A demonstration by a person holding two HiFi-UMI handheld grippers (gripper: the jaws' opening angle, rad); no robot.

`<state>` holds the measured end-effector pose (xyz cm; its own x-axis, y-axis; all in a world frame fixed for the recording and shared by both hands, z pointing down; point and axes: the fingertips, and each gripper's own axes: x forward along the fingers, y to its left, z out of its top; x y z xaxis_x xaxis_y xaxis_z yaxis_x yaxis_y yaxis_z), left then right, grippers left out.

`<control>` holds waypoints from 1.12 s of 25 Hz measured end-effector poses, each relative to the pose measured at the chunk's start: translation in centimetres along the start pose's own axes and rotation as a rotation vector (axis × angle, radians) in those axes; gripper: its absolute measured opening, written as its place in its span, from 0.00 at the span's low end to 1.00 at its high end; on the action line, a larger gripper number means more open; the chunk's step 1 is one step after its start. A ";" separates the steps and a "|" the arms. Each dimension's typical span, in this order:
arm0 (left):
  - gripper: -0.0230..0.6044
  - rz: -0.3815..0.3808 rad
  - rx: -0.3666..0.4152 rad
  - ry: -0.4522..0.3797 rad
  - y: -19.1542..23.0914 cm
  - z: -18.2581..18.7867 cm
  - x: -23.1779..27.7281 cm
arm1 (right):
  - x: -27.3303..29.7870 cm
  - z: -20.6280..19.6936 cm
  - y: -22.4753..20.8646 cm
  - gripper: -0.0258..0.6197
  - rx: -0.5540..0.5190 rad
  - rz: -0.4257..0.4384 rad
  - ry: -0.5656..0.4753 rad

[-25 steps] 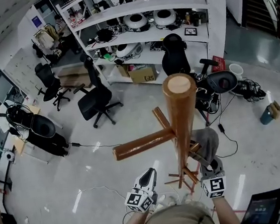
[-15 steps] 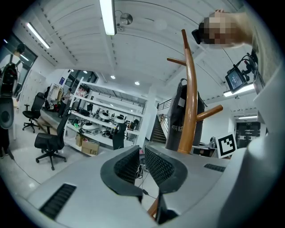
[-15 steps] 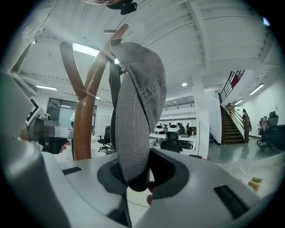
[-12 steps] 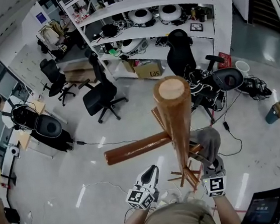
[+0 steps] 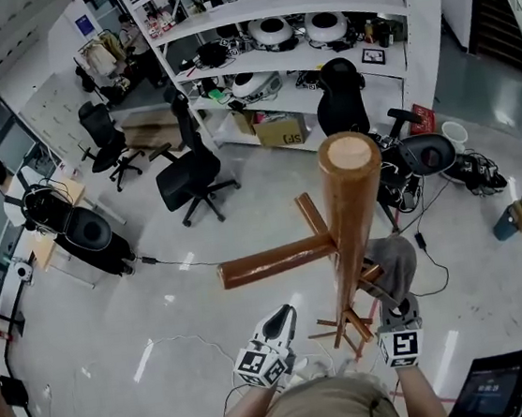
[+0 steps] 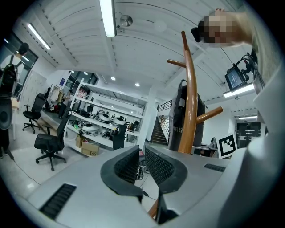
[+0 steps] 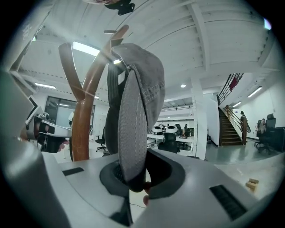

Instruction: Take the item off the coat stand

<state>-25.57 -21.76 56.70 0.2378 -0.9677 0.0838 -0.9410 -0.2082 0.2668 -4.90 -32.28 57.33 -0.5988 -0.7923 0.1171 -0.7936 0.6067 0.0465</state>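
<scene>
So, the grey cap (image 7: 133, 102) is not yet off the coat stand (image 7: 84, 120). It hangs from a peg (image 7: 116, 38). In the head view you find it at about 4 o'clock of the pole (image 5: 350, 230), low down and just beyond your right gripper (image 5: 396, 314). The reach is done and, as I judge, the grasp also. What is left is the main part: to lift the cap free of the peg and carry it away from the stand.

The fingers (image 7: 111, 178) of your right gripper have just been closing. Now they are almost together, with what looks like the brim of the cap pressed between them. In the right gripper view the crown hangs over them at 12 o'clock, and the wooden pole stands at about 10 o'clock.

Your left gripper (image 5: 277, 325) holds nothing. It hovers at about 7 o'clock of the pole in the head view and does not touch the stand. Its fingers (image 6: 124, 167) stand only a little apart, with an empty slit between them.

Around is the pale floor (image 5: 160, 310), with office chairs (image 5: 191, 178) and shelves (image 5: 299, 56) well apart at 11 to 12 o'clock.
</scene>
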 end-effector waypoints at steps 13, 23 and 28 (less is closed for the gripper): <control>0.08 0.003 -0.019 -0.020 0.3 0.3 0.1 | 0.1 1.8 -0.8 0.10 0.025 -0.001 -0.026; 0.08 0.008 -0.028 -0.034 1.0 0.1 -0.5 | -0.1 2.4 -0.8 0.10 0.048 -0.004 -0.042; 0.08 0.005 -0.037 -0.038 0.9 -0.1 -0.9 | -0.5 2.5 -0.8 0.10 0.071 -0.006 -0.044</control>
<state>-26.62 -21.02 56.99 0.2238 -0.9734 0.0492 -0.9324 -0.1991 0.3016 -4.19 -32.52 54.76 -0.5966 -0.7992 0.0729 -0.8022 0.5967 -0.0234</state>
